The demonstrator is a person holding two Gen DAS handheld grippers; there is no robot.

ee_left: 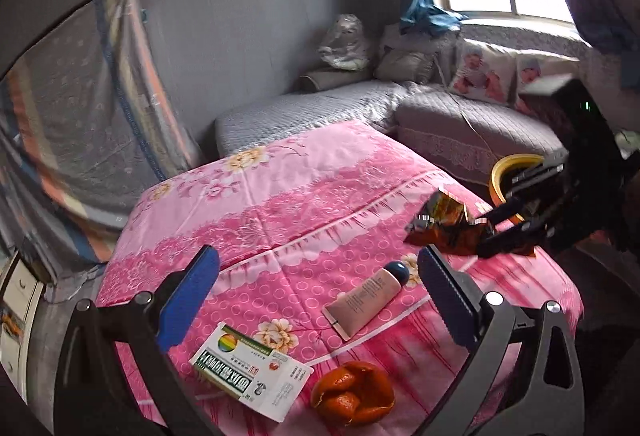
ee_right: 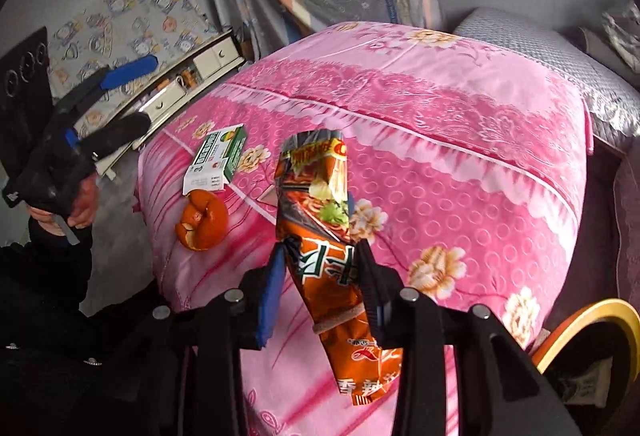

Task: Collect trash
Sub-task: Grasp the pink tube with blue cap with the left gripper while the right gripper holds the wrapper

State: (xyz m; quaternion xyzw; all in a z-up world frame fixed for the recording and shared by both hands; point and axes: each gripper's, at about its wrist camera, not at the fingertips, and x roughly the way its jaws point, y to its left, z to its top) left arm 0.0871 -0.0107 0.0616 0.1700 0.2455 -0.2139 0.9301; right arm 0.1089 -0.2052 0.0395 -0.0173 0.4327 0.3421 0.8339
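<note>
Left gripper (ee_left: pixel 318 292): jaws stand wide apart and hold nothing; it hovers over the near end of the pink bedspread (ee_left: pixel 288 196), above the items still lying there.

Items on the bedspread, left to right in the left wrist view: a green-and-white medicine box (ee_left: pixel 250 372), an orange peel (ee_left: pixel 352 394) just beside it, and a pink tube (ee_left: pixel 368 298) with a dark cap. All three lie flat and apart from either gripper.

Right gripper (ee_right: pixel 320 276): jaws are clamped on the orange snack wrapper (ee_right: pixel 324 236), gripping it across its lower half. The wrapper is lifted off the bedspread, its upper end standing free above the fingers.

Bin: a yellow-rimmed bin (ee_right: pixel 592 332) sits off the right edge of the bed, near the right gripper. Its inside is mostly hidden.

Assessment of step in hand: carrying the wrapper to the bin. Recommended practice: keep the jaws pressed together through the swing, since thin foil slips readily; bring the wrapper's hanging end fully over the rim before parting the jaws, and release low, as a light wrapper is likely to drift. The left gripper looks best placed to take the peel or box next
</note>
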